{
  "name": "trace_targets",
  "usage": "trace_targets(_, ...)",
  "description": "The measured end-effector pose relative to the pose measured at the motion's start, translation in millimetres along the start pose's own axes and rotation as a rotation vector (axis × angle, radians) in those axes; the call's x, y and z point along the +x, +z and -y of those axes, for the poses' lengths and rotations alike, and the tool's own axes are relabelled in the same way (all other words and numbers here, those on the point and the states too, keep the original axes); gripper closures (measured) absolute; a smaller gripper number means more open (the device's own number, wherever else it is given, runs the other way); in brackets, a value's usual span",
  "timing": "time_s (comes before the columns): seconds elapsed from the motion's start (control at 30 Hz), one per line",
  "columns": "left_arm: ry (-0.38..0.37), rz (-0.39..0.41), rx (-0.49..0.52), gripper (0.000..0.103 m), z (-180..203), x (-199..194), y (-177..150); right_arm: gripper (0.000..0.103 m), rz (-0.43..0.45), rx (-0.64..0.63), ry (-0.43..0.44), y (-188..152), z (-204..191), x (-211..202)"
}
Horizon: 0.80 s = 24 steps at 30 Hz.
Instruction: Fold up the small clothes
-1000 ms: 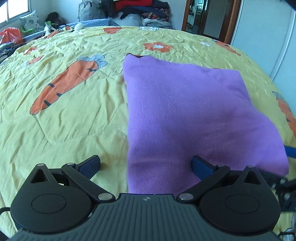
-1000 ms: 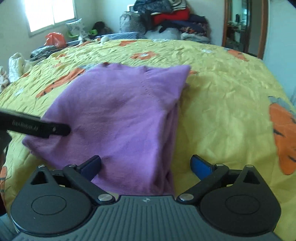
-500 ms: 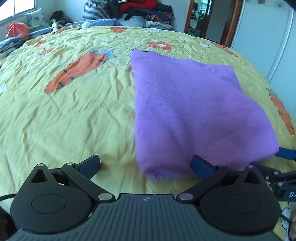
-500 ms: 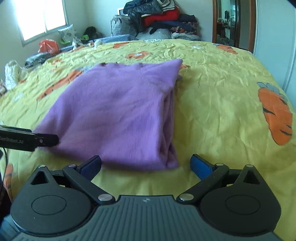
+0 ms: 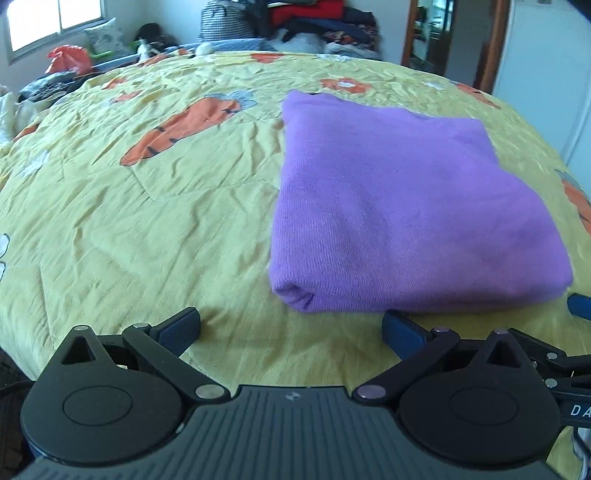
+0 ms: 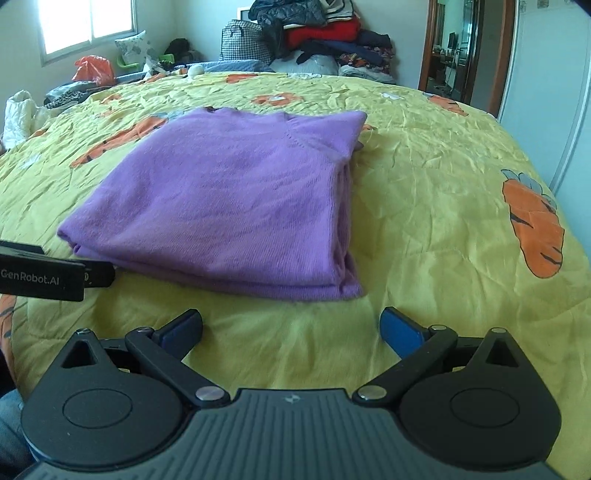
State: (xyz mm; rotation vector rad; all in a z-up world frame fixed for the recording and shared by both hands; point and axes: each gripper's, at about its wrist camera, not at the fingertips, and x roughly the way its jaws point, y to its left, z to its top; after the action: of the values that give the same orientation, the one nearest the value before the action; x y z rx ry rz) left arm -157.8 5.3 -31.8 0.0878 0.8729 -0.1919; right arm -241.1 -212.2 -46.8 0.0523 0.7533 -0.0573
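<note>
While both grippers are hanging low over the near edge of the bed, the purple sweater (image 5: 402,206) is lying folded into a thick rectangle on the yellow bedspread (image 5: 147,221), which is printed with orange carrots. From the left wrist view, the left gripper (image 5: 291,325) is holding its jaws wide, with nothing between them; the sweater's near folded edge is sitting just beyond the blue fingertips (image 5: 397,325), apart from them and shifted toward the right-hand finger. From the right wrist view, the right gripper (image 6: 291,326) is likewise showing jaws spread wide and empty; the sweater (image 6: 229,199) is resting just ahead, its near right corner falling between the two fingers' lines but clear of both.

Writing: the left gripper's body is entering the right wrist view at the left edge, bearing white lettering "GenRobot.AI". In the left wrist view, the right gripper's body is showing at the lower right edge, with the letters "DA" readable before the frame cuts them off.

Background: a pile of clothes (image 6: 317,33) is sitting beyond the bed's far side.
</note>
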Motion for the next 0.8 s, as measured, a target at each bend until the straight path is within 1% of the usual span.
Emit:
trace_targets(0.23,0.026,-0.007,-0.028,0.000,3.1,1.3,3.1,0.000,0.005,0.025,-0.024,3.8,-1.4,3.9)
trace_targets(0.47,0.023,-0.012,-0.024,0.000,3.9,1.3,2.9,0.000,0.009,0.031,-0.046,7.6,-10.5,9.1)
trace_targets(0.8,0.023,-0.001,-0.023,0.000,3.9,0.8,1.8,0.000,0.011,0.030,-0.042,7.9,-11.7,9.6)
